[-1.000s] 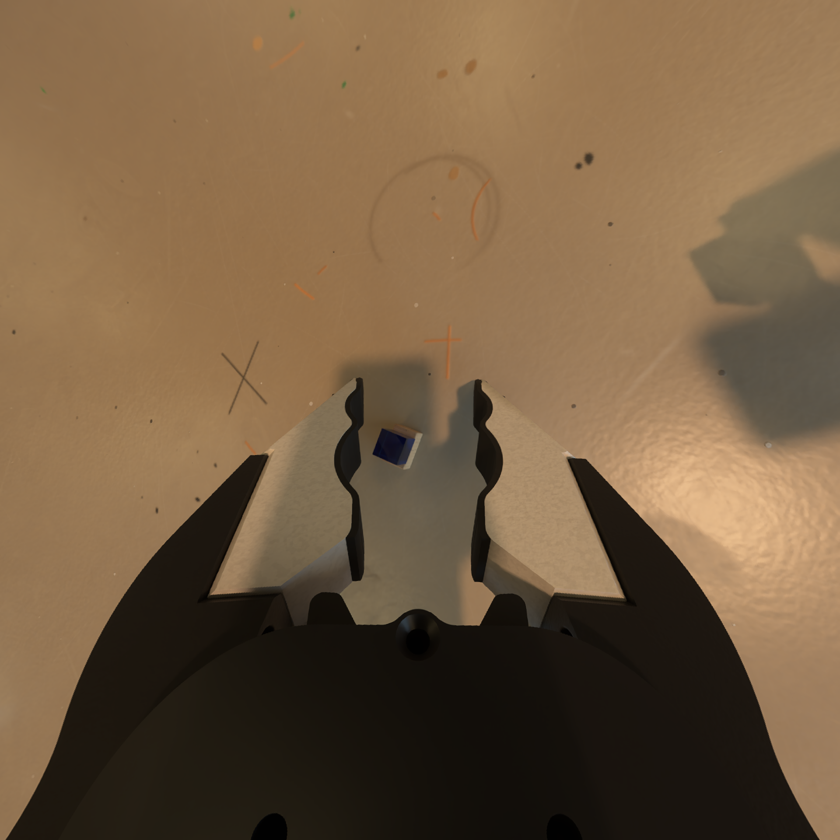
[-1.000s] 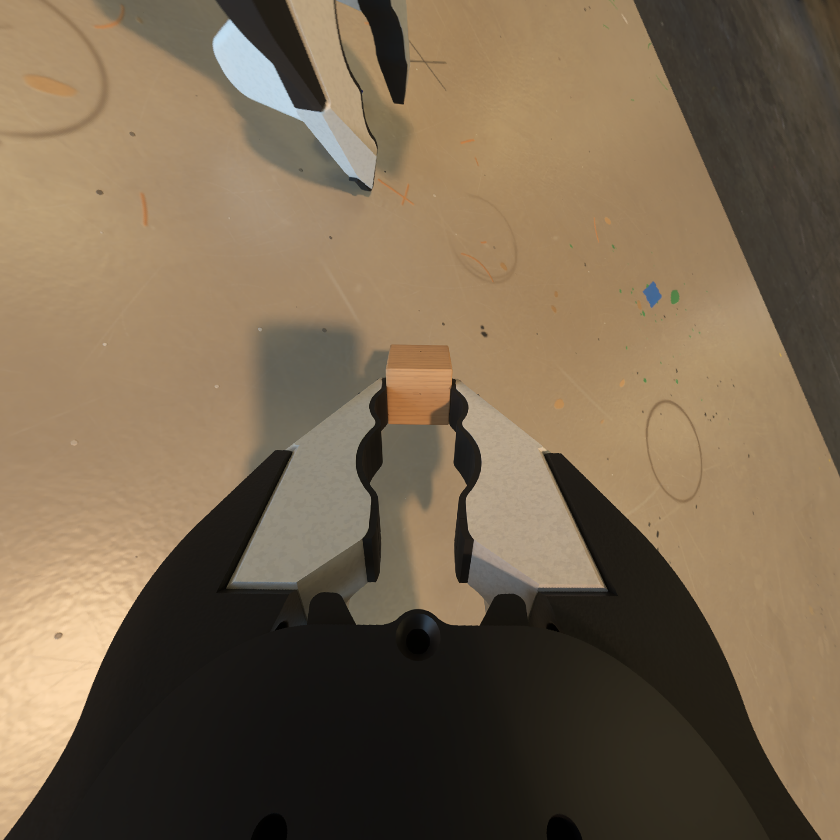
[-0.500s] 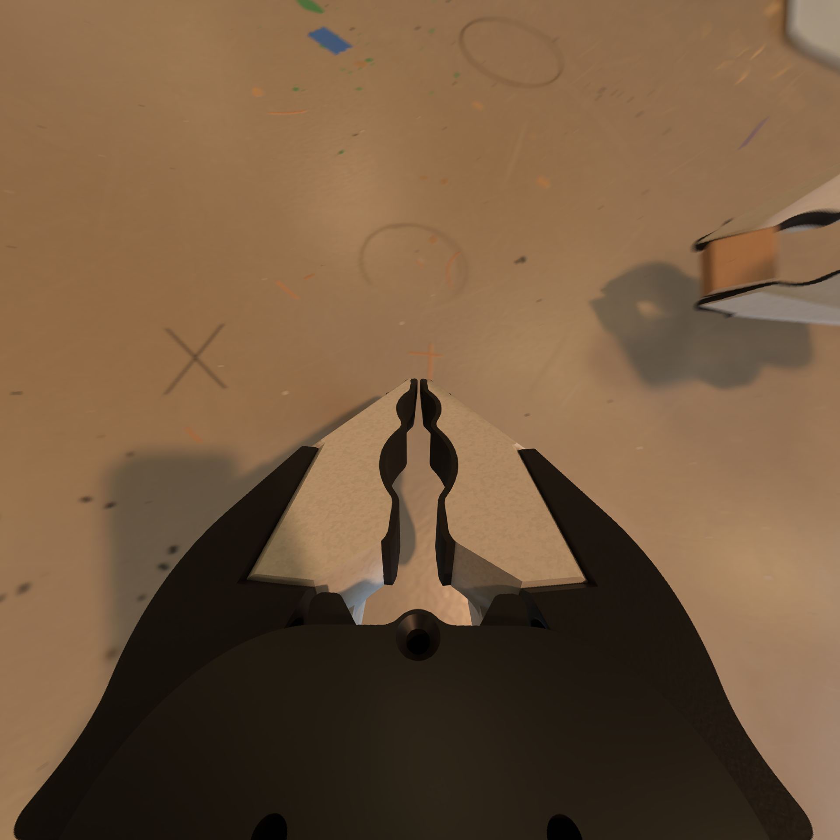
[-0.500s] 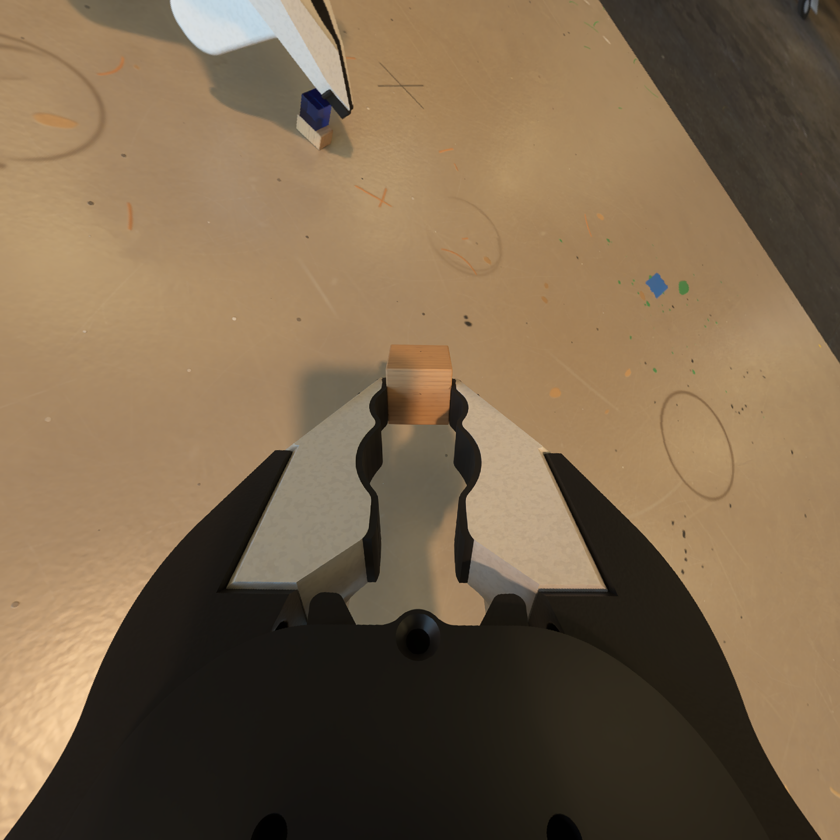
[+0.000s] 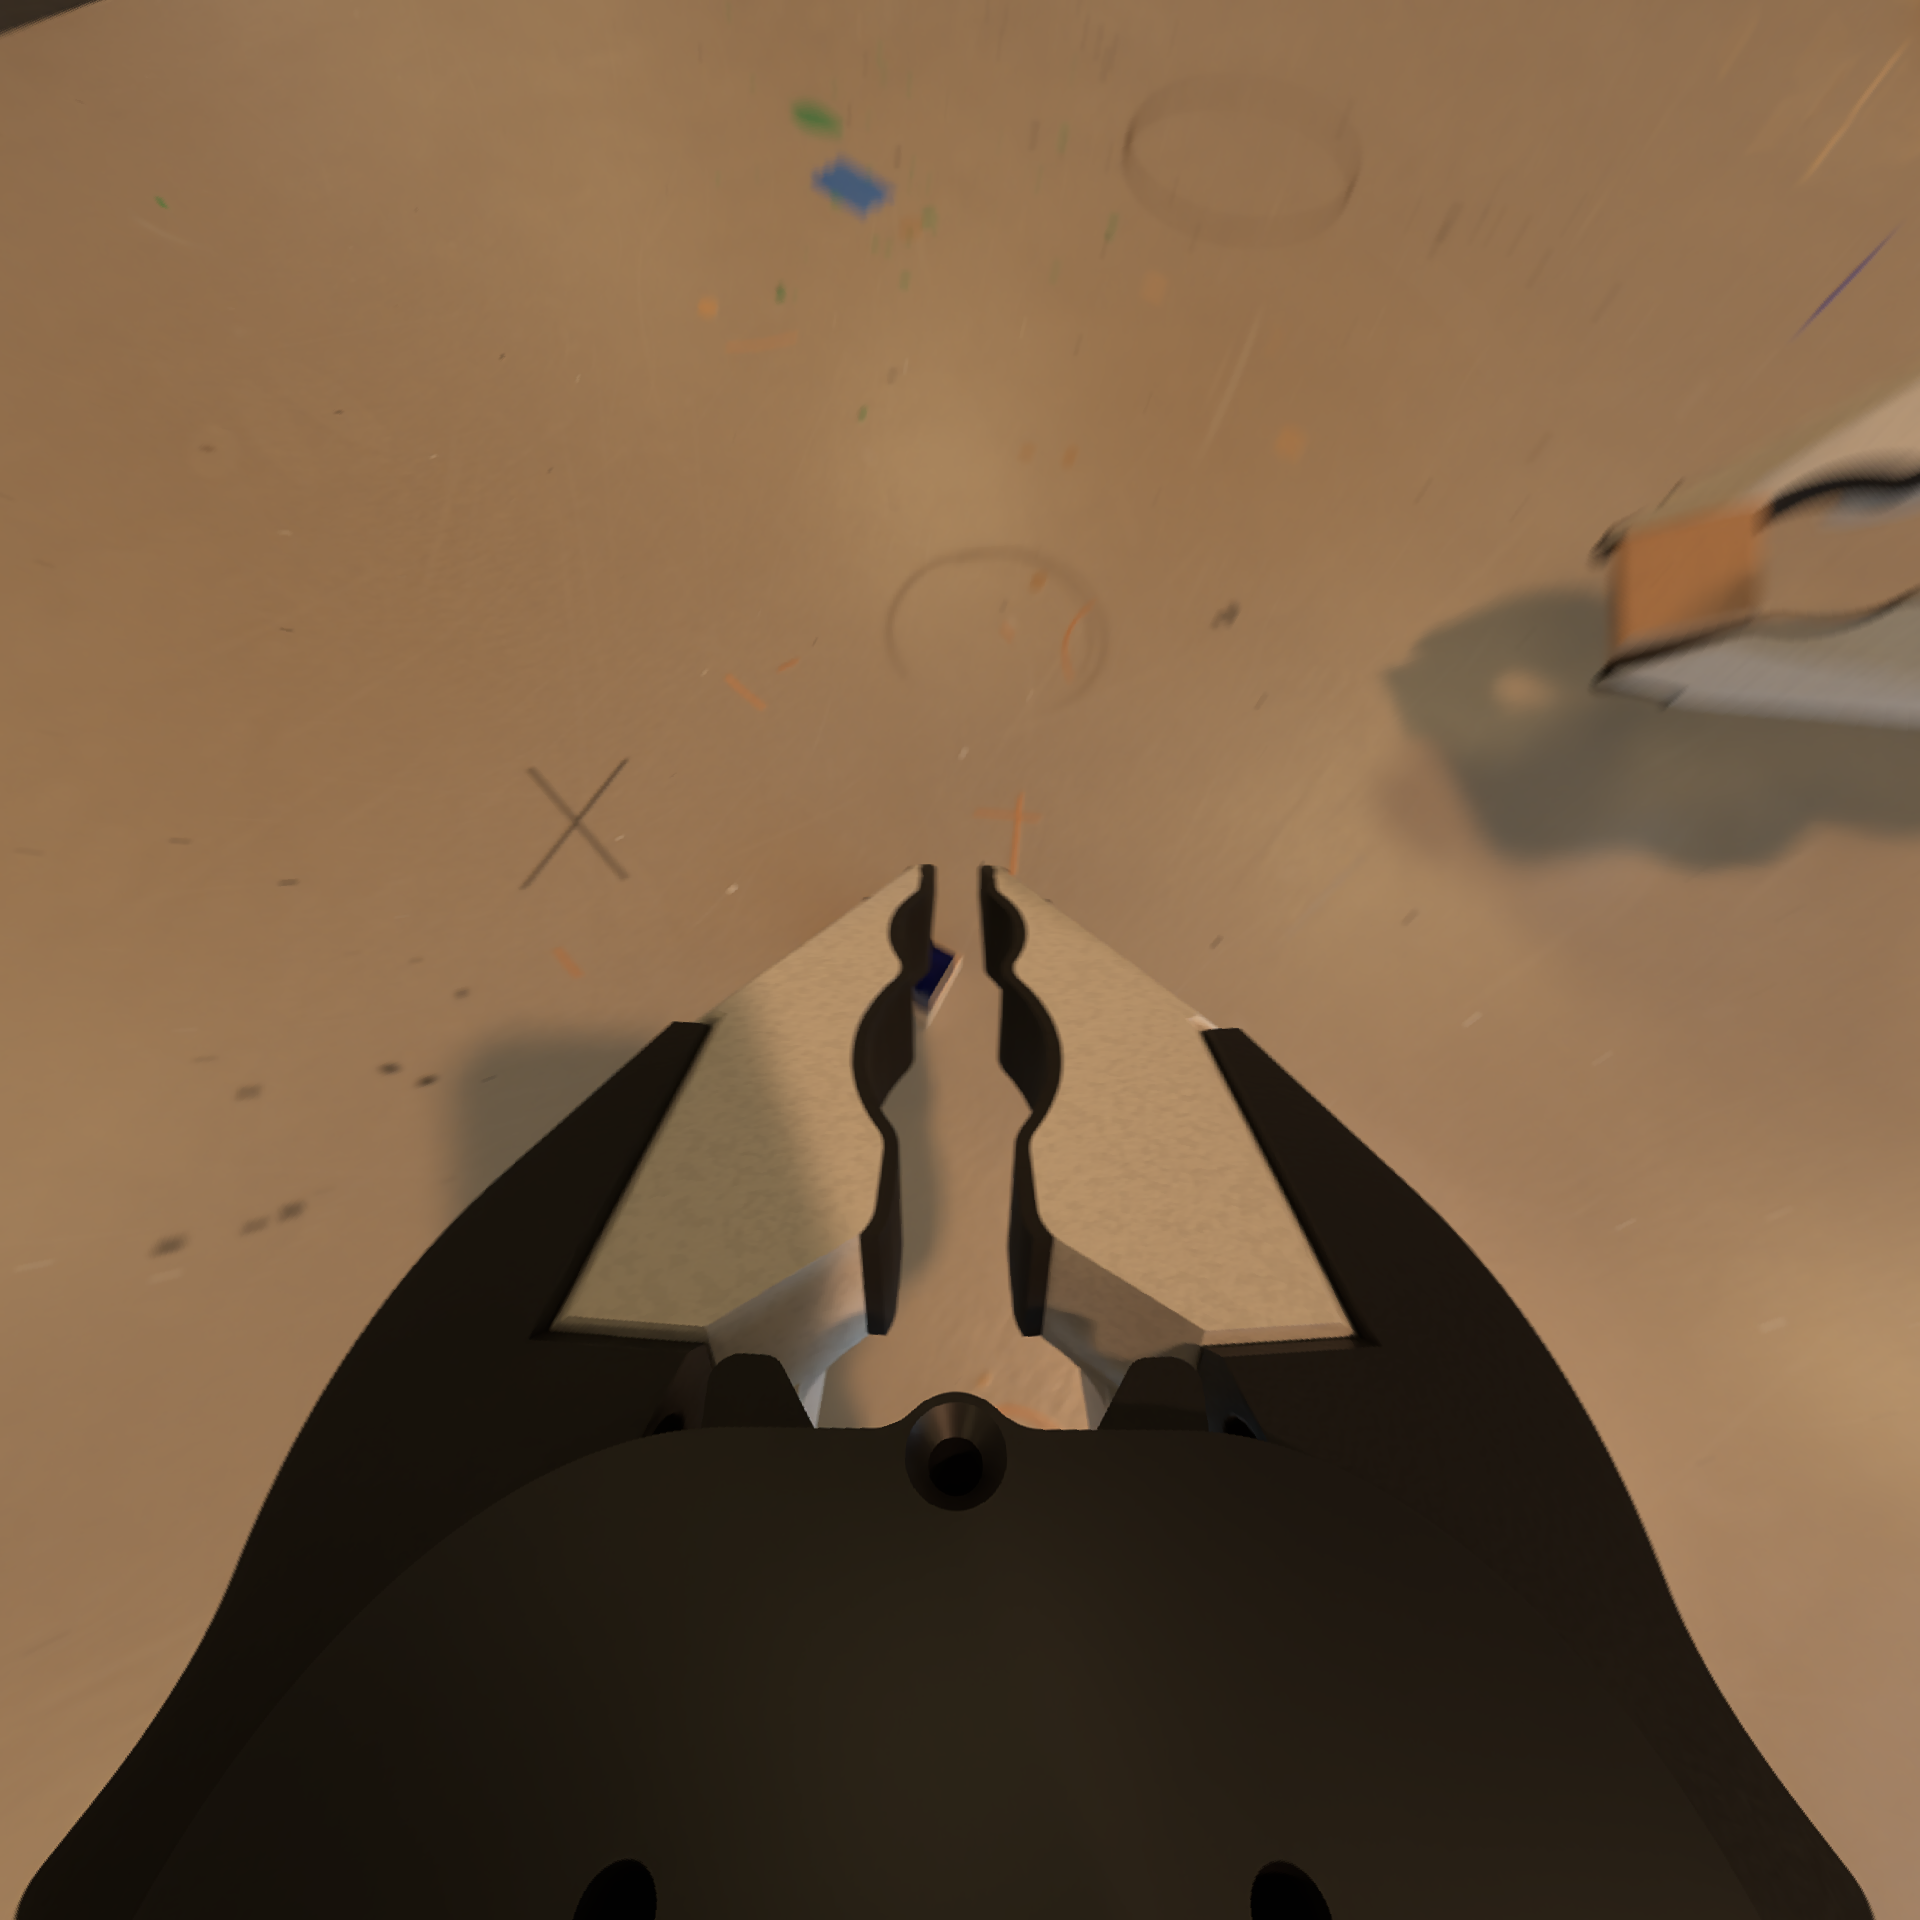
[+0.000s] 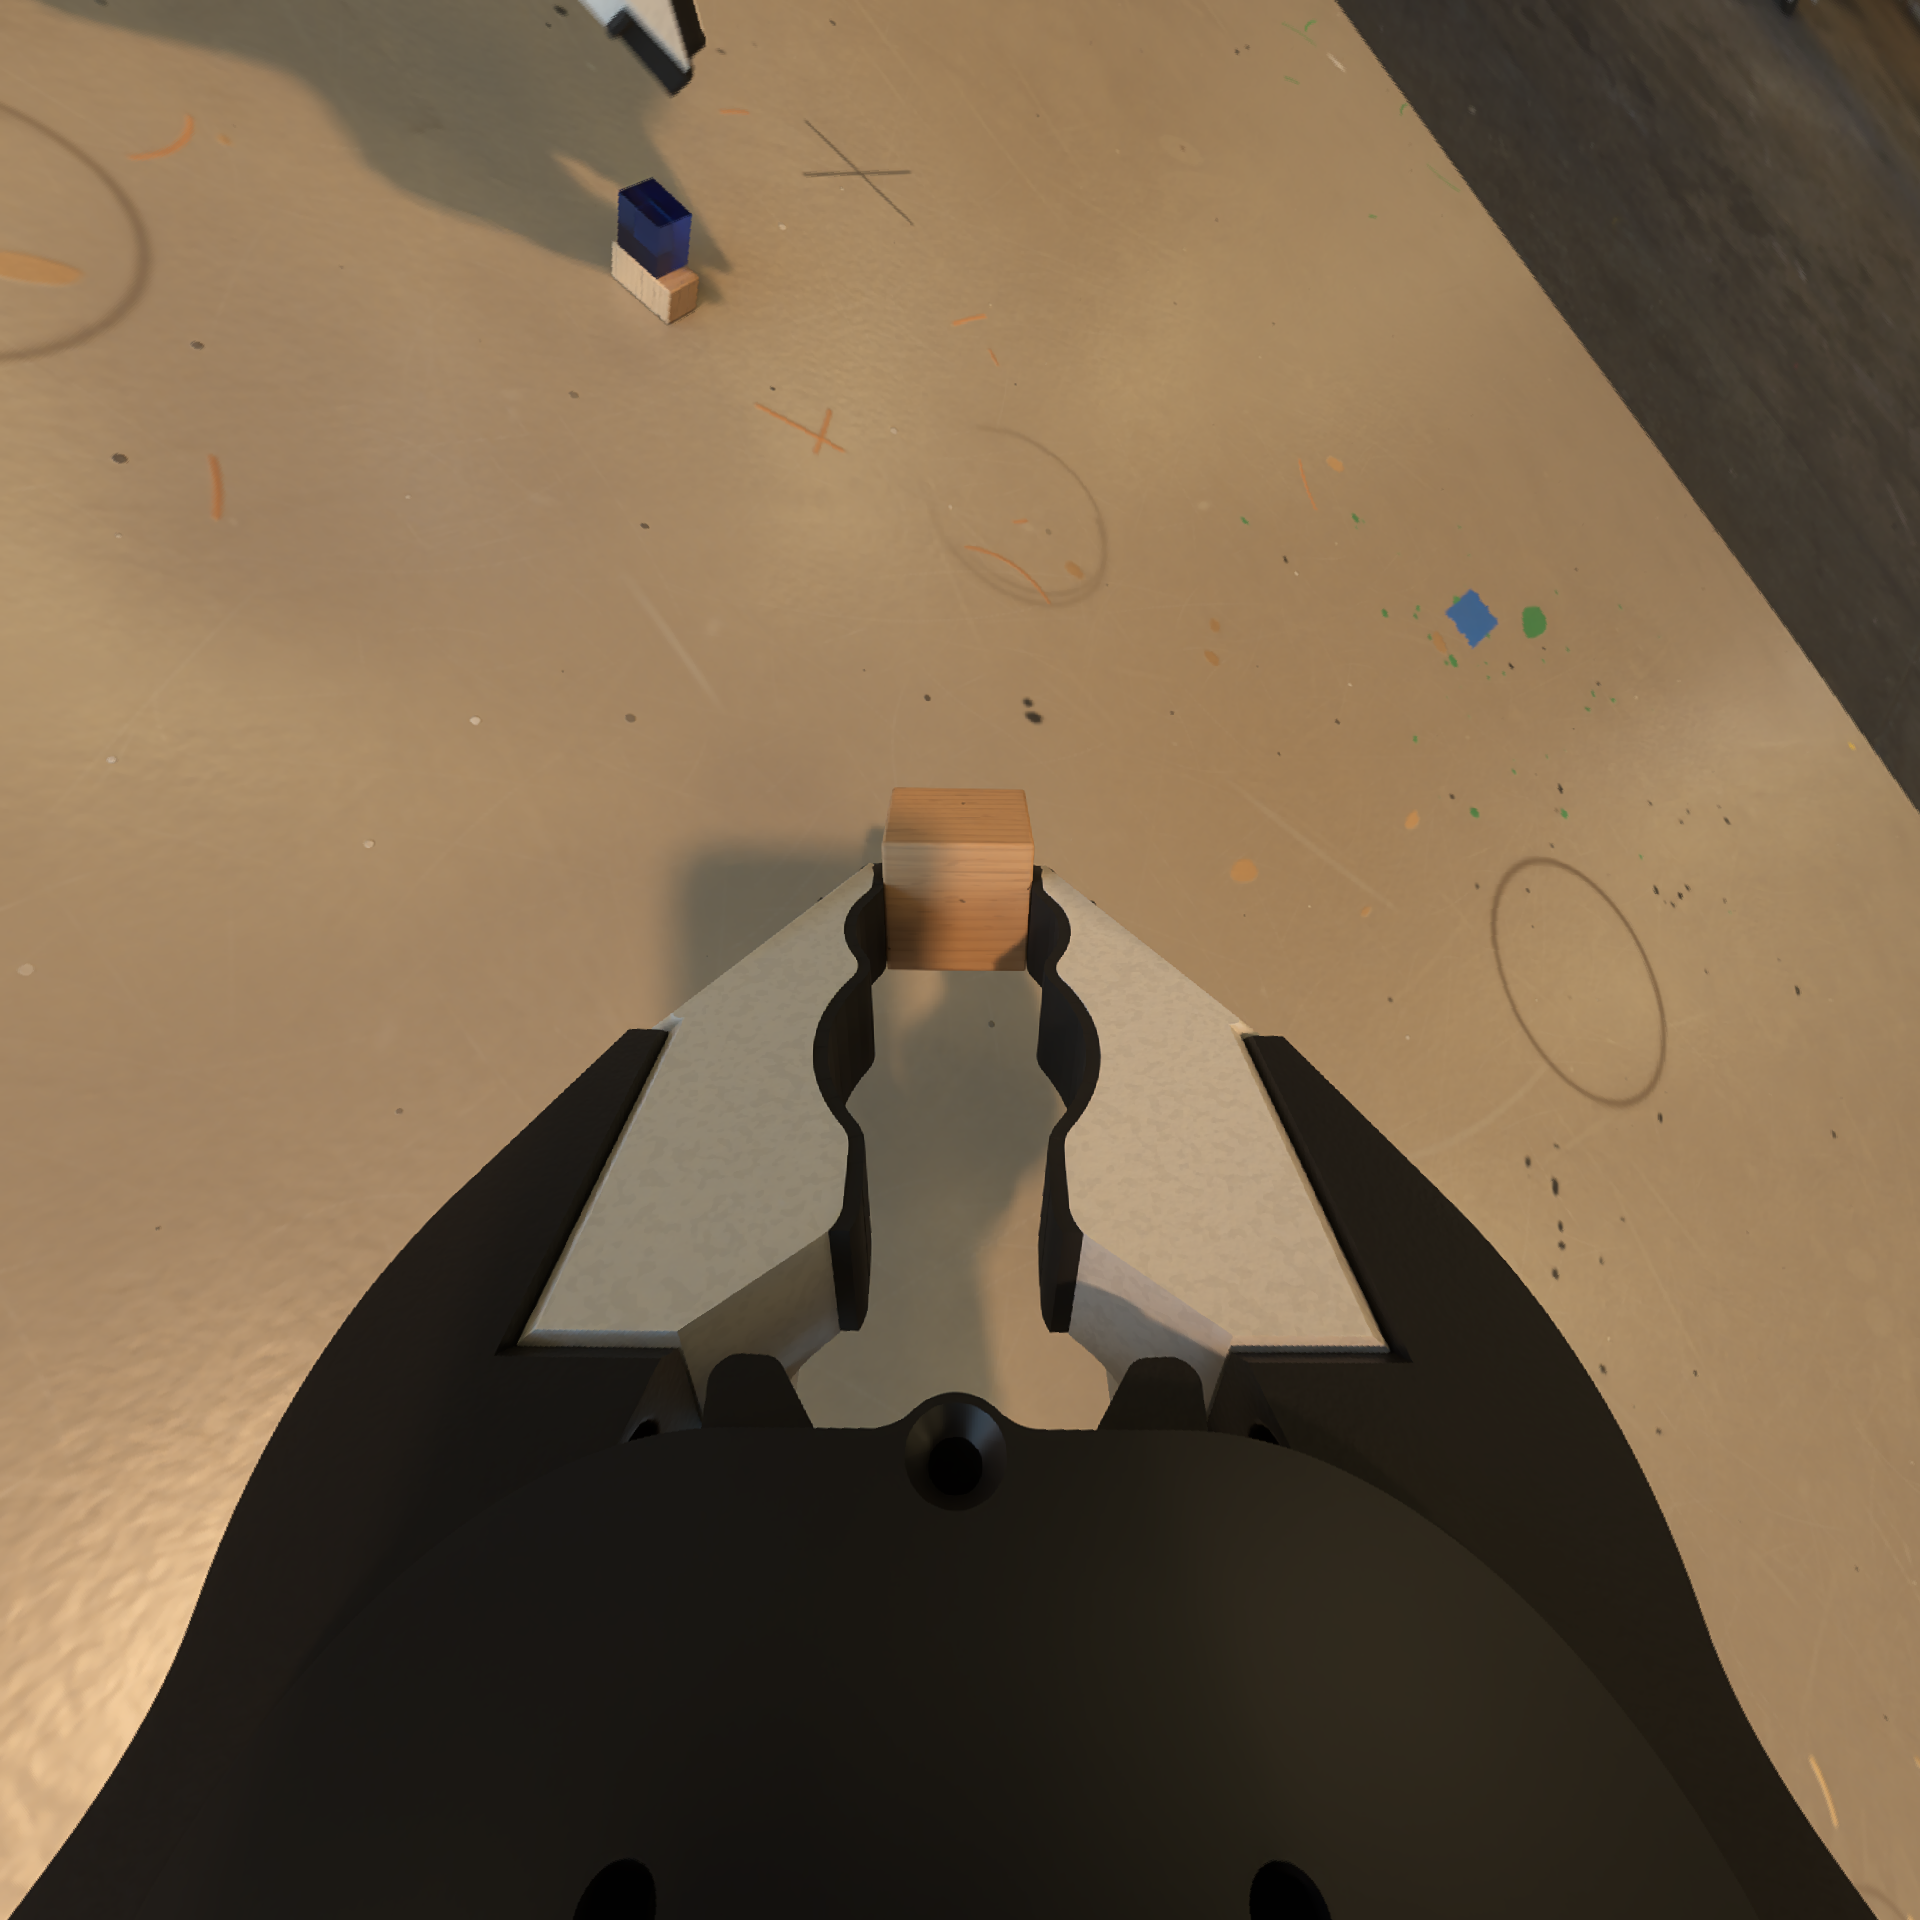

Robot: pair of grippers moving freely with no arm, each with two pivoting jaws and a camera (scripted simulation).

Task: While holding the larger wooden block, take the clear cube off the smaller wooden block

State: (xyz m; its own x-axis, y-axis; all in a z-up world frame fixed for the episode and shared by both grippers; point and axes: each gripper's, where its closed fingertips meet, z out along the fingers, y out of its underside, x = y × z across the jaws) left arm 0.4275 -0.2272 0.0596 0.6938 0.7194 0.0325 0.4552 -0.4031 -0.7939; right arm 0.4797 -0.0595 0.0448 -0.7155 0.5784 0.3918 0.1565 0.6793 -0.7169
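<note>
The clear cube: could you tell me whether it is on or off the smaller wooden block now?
On. In the right wrist view the clear cube sits atop the smaller wooden block, with nothing gripping it.

This looks like a workshop or craft room. The tan counter (image 6: 416,644) is worn and stained: ring marks (image 6: 1577,982) as from cans or cups, a pencilled cross (image 6: 860,172), orange strokes (image 6: 800,426), a blue paint patch (image 6: 1471,617) and a green blot (image 6: 1534,621) with fine spatter around them. At the far right, beyond the counter's edge, lies a dark rough floor (image 6: 1714,208).
</note>
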